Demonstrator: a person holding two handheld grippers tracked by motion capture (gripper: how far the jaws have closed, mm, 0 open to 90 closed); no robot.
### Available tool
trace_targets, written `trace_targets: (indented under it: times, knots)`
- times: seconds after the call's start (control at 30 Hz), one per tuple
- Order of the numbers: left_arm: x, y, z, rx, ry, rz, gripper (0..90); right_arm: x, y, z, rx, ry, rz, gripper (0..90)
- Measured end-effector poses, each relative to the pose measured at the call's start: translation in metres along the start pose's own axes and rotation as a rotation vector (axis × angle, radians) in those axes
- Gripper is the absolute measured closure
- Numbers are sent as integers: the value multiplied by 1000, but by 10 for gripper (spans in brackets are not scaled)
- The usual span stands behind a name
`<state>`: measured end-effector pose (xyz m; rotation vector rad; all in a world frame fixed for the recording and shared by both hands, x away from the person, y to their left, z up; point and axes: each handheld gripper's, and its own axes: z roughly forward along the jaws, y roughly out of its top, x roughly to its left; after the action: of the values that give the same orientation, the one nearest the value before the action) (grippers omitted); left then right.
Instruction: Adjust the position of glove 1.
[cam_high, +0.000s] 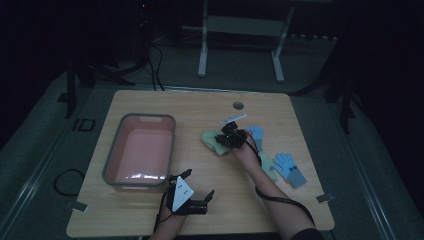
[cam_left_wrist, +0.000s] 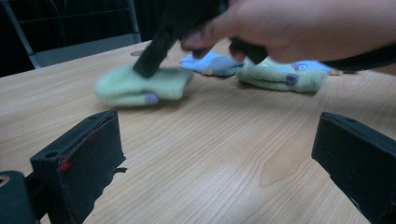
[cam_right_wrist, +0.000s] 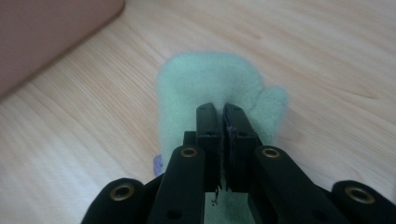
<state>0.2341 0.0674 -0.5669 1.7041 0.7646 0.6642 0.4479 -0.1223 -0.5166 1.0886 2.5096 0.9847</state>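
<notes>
The right hand-held gripper (cam_right_wrist: 223, 112) is clamped on the green mitten (cam_right_wrist: 210, 88), apparently pinching its fabric, on the worktop (cam_high: 210, 105) beside the pink tub (cam_high: 142, 150). The left hand-held gripper (cam_high: 199, 186) rests with its jaws apart.

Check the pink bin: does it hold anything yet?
Empty. The high view shows the pink bin's bare floor; the mittens lie on the table.

lab/test room | dark, wooden table (cam_high: 150, 102), metal frame legs (cam_high: 202, 60), floor cables (cam_high: 155, 65)
</notes>
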Motion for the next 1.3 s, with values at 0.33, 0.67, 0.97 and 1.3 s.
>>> trace_targets:
  times: [0.33, 0.67, 0.97, 1.3]
  knots:
    - [-2, 1, 1, 9, 7, 24, 21, 21, -12, -67, -102, -86, 136, 864]
    - [-4, 0, 0, -2, 17, 37, 21, 53, -62, -99, -132, -186, 243, 865]
    - [-5, 0, 0, -4, 23, 41, 21, 64, -100, -98, -161, -225, 361, 865]
    - [-6, 0, 0, 0, 35, 42, 21, 77, -142, -92, -199, -282, 470, 866]
